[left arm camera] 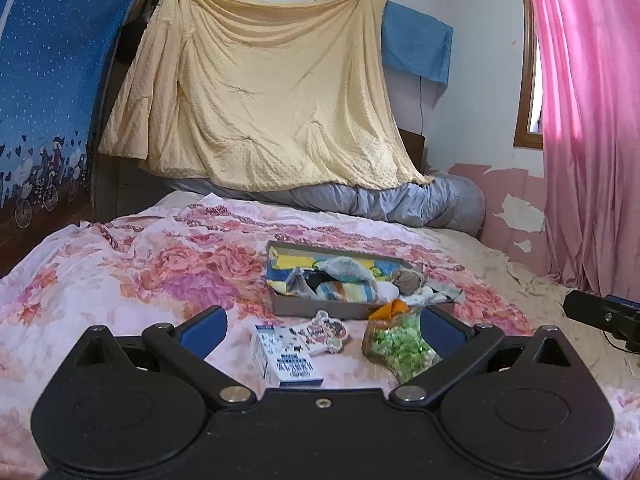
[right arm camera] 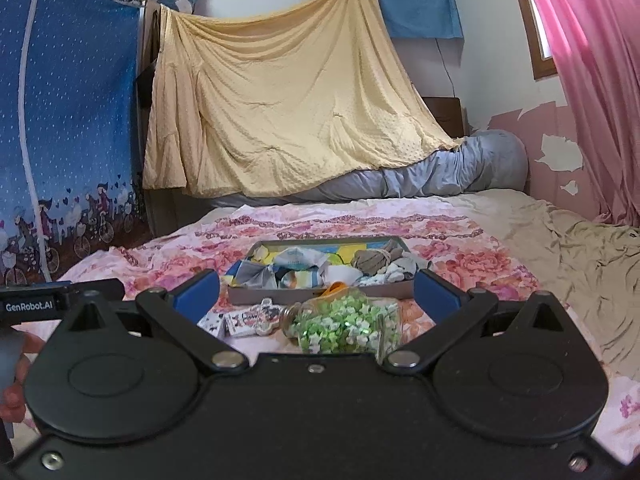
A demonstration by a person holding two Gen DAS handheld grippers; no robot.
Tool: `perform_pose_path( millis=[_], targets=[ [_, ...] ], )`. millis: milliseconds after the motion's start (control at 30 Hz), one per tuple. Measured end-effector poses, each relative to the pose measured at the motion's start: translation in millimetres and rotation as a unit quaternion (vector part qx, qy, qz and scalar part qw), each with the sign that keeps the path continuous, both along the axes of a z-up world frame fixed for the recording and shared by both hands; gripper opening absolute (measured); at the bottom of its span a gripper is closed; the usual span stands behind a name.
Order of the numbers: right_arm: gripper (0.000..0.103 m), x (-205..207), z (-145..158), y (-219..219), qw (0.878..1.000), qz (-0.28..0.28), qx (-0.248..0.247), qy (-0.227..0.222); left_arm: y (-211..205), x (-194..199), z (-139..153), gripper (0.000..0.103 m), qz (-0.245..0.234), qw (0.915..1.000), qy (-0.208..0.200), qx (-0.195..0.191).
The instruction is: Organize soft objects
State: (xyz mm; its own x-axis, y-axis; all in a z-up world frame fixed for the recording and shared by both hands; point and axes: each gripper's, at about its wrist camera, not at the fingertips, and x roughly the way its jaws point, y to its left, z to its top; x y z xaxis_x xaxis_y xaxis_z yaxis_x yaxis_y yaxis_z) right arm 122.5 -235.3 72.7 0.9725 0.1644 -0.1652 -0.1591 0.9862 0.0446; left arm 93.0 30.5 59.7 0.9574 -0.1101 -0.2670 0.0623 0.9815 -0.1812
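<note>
Left tongs (left arm camera: 322,330) and right tongs (right arm camera: 317,294), both of black plastic with blue-padded fingers (left arm camera: 204,330), stand spread apart and hold nothing, above a bed (right arm camera: 560,248) covered by a rose-printed floral sheet (left arm camera: 140,264). The soft objects, a jumble of rolled socks and folded cloths (right arm camera: 320,266) in grey, white and striped fabric, lie inside a shallow rectangular cardboard tray (right arm camera: 320,296) at mid-bed; in the left wrist view one pale piece (left arm camera: 436,296) hangs over the tray's near right corner. Just in front of the tray lie three hard items: a clear glass jar (right arm camera: 344,326) on its side, filled with small green and white paper stars (its orange lid (left arm camera: 390,308) touches the tray wall), a flat cartoon-printed cutout (left arm camera: 324,330), and a small white-and-blue carton (left arm camera: 284,360) whose print is too small to read. A dimpled cream blanket (left arm camera: 260,92) hangs behind, over a grey rolled quilt (right arm camera: 460,168). The other handset's body, seen in the right wrist view, reads "GenRobot.AI" (right arm camera: 29,306).
</note>
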Motion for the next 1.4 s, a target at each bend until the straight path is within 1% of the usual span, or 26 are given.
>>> perform_pose_path(
  millis=[167,533,633,900,1067,1200,1400],
  targets=[
    [0.103,-0.2,-7.8,4.4,1.0,-0.005,-0.011,0.013,0.7,-7.3,-12.3,0.102,-0.006,0.9999,0.011,-0.001],
    [0.103,2.4,-25.3,6.5,0.999,-0.013,-0.018,0.046,-0.1,-5.7,-33.9,0.102,-0.018,0.9986,0.049,0.013],
    [0.103,0.1,-36.8,8.2,0.998,-0.017,-0.022,0.059,0.8,-4.7,-38.2,0.102,-0.023,0.9979,0.058,0.017],
    [0.103,-1.2,-52.9,16.5,0.995,-0.004,-0.03,0.09,0.5,-1.3,-49.8,0.102,-0.031,0.9959,0.082,0.021],
    [0.103,7.1,-59.9,19.4,0.995,-0.002,-0.035,0.098,-2.0,0.3,-54.6,0.102,-0.031,0.9958,0.081,0.029],
    [0.103,12.5,-65.0,20.5,0.994,-0.003,-0.037,0.107,-1.4,2.2,-57.8,0.102,-0.03,0.9953,0.087,0.028],
    [0.103,10.1,-64.2,19.1,0.993,-0.002,-0.039,0.114,-0.3,3.6,-59.6,0.102,-0.03,0.9951,0.09,0.027]
  ],
)
